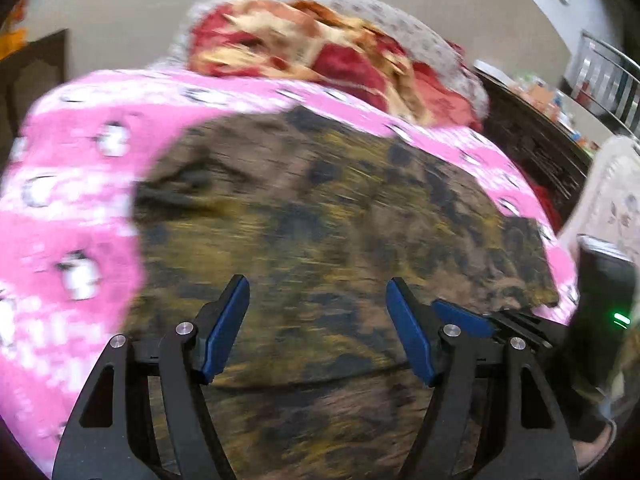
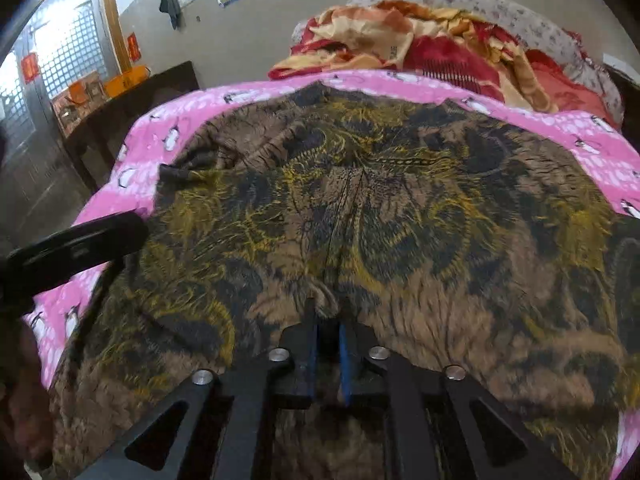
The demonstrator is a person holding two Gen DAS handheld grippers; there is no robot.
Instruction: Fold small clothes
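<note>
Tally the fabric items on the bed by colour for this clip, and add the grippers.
Brown garment with yellow and black print: 1
Pink bedsheet with penguin print: 1
Red and orange blanket: 1
White floral bedding behind the blanket: 1
Black grippers with blue pads: 2, left gripper open, right gripper shut on a pinch of the garment
Total: 6

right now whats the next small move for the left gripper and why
Probably lower the left gripper and close on the brown patterned garment. Its jaws hang open, empty, above the cloth, while the right gripper is already pinched on a bunched fold; the garment lies spread on the pink sheet.
</note>
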